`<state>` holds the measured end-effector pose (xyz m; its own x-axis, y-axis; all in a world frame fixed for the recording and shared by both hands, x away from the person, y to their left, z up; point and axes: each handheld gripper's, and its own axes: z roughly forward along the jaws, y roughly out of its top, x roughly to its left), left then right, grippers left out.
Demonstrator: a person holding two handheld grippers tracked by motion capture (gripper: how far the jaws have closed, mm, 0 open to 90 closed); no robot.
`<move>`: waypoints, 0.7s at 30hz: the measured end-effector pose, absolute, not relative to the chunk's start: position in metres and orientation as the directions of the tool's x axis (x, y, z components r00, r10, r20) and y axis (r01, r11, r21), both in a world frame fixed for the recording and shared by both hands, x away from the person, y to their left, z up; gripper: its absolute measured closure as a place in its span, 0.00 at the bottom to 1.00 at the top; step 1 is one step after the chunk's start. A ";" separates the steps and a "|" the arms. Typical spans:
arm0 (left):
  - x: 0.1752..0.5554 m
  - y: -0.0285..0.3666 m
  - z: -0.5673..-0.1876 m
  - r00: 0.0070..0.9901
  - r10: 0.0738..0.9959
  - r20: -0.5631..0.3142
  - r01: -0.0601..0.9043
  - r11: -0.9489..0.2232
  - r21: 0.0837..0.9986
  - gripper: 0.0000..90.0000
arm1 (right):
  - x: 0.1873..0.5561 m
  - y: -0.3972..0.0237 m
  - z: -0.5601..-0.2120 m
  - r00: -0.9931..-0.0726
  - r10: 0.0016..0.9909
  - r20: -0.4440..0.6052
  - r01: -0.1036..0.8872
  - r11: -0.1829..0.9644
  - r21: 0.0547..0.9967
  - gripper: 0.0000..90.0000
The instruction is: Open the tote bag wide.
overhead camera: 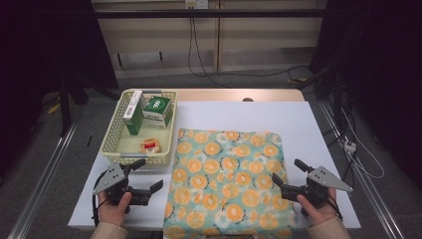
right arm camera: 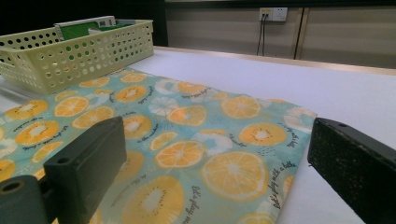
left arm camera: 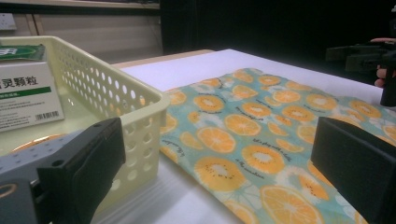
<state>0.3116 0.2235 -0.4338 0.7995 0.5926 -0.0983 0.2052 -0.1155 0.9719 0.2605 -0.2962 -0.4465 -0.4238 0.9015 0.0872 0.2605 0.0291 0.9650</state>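
A teal cloth printed with orange slices [overhead camera: 226, 179] lies flat on the white table [overhead camera: 293, 119], reaching to its front edge. To its left stands a pale yellow perforated basket [overhead camera: 112, 137] holding green-and-white boxes [overhead camera: 158, 110] and a small round item [overhead camera: 150, 145]. My left gripper [overhead camera: 148, 174] sits just in front of the basket, left of the cloth, jaws wide apart and empty. At the cloth's right edge my right gripper [overhead camera: 288, 172] is open too, nothing between its jaws. The cloth [left arm camera: 261, 149] and basket [left arm camera: 116, 102] fill the left gripper view; the cloth [right arm camera: 187, 140] lies under the right jaws.
The wooden table edge [overhead camera: 239, 94] runs behind the white sheet. Cables [overhead camera: 194, 55] hang from a wall socket at the back, and more cables [overhead camera: 356, 154] trail on the floor to the right. Metal rails [overhead camera: 45, 174] flank the table.
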 end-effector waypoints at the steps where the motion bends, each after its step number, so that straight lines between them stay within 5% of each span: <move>1: 0.312 0.224 -0.434 0.799 0.593 -0.098 0.205 -0.116 0.972 0.03 | 0.261 -0.296 -0.446 -0.428 0.900 0.088 0.264 0.032 0.964 0.05; 12: 0.312 0.213 -0.433 0.800 0.592 -0.098 0.226 -0.146 0.963 0.02 | 0.263 -0.297 -0.442 -0.433 0.900 0.046 0.309 0.100 0.946 0.05; 21: 0.313 0.200 -0.434 0.825 0.555 -0.102 0.243 -0.186 0.952 0.03 | 0.270 -0.301 -0.444 -0.405 0.911 0.073 0.440 0.125 0.889 0.08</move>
